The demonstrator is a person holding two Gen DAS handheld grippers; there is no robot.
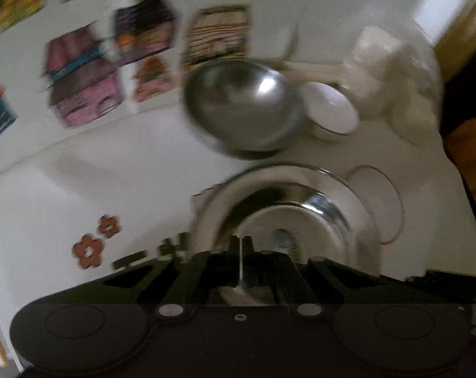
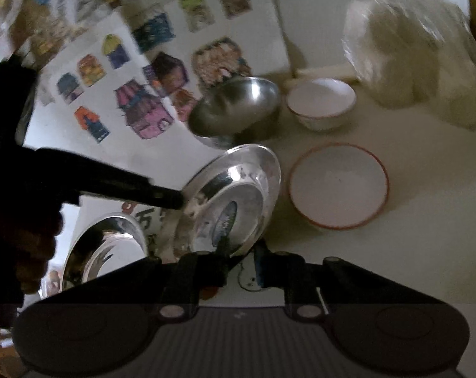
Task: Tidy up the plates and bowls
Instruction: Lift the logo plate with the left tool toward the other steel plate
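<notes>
**A:** What did the left gripper [image 1: 241, 242] have?

**B:** Its jaws were clamped together on the near rim of a shiny round steel plate [image 1: 285, 208], which spread out straight ahead of the fingertips. The picture was smeared, but the grip read clearly.

**A:** And the right gripper [image 2: 241, 250]?

**B:** It was closed on the same plate, with the lower rim pinched between its two fingers. The plate stood tilted just ahead of and slightly left of those jaws. From the right wrist view, the left gripper reached in from the left and bit the plate's left rim.

**A:** What lay beyond the jaws?

**B:** Ahead of the right jaws sat a deep round steel bowl [image 2: 238, 107]. To its right stood a small white ceramic bowl with a thin red rim [image 2: 320, 100]. Nearer, right of the held plate, was a wide shallow white dish edged in red [image 2: 339, 186]. A second shiny steel plate [image 2: 105, 252] lay left of the right jaws.

**A:** Anything else?

**B:** A crinkled clear plastic bag [image 2: 411, 56] sat far ahead to the right, all on a white table [image 2: 395, 267].
</notes>
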